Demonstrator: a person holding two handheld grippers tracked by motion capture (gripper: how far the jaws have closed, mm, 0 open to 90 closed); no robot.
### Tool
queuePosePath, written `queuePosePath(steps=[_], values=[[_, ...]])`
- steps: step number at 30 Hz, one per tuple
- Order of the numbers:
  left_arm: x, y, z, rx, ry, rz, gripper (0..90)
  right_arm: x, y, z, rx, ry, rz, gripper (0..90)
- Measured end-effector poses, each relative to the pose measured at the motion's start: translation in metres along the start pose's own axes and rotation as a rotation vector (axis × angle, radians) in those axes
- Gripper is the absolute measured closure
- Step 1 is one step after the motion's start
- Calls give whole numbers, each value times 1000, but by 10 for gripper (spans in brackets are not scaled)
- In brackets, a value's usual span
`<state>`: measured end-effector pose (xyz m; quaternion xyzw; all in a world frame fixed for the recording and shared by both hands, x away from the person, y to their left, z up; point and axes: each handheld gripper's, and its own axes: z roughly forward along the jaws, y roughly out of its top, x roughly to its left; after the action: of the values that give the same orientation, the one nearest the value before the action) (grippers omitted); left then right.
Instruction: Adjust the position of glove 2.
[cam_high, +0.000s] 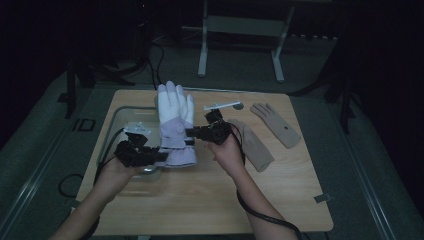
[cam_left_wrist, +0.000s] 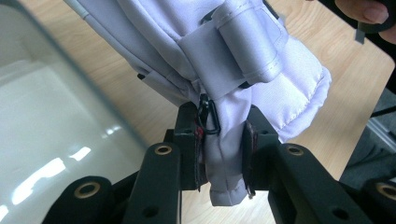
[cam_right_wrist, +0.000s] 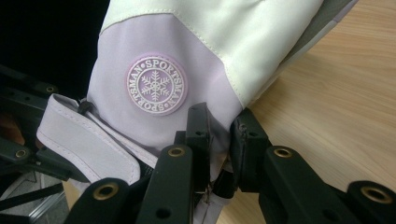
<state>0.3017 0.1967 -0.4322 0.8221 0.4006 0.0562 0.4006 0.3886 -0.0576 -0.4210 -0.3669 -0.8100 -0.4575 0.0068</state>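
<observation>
Padded white and lilac ski glove (cam_high: 175, 122) held upright above the pale wooden table (cam_high: 210, 195), fingers up, long axis vertical. Left gripper (cam_left_wrist: 223, 156) clamped on the cuff's lower edge from the left; right gripper (cam_right_wrist: 219, 140) pinching the wrist edge from the right. Clear plastic tub (cam_high: 117, 125) just left.

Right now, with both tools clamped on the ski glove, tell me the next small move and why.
Probably carry the ski glove a little leftward toward the clear bin and lower it. The left tool pinches its cuff edge and the right tool grips near the snowflake badge, so the glove is held by both, and the bin sits just beside it.
</observation>
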Motion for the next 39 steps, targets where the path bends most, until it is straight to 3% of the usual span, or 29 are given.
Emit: queuePosePath(steps=[5, 13, 21, 34, 39], values=[[21, -13, -14, -15, -11, 9, 719, 14, 11, 21, 8, 13, -10, 790], [49, -33, -31, -7, -2, -39, 719, 30, 20, 59, 42, 30, -24, 792], [77, -44, -41, 31, 15, -90, 720, 42, 30, 94, 77, 30, -40, 793], [106, -67, -28, 52, -2, -167, 720, 39, 23, 134, 129, 13, 5, 795], [110, -73, -20, 100, -9, -180, 717, 38, 16, 146, 179, -8, -2, 796]])
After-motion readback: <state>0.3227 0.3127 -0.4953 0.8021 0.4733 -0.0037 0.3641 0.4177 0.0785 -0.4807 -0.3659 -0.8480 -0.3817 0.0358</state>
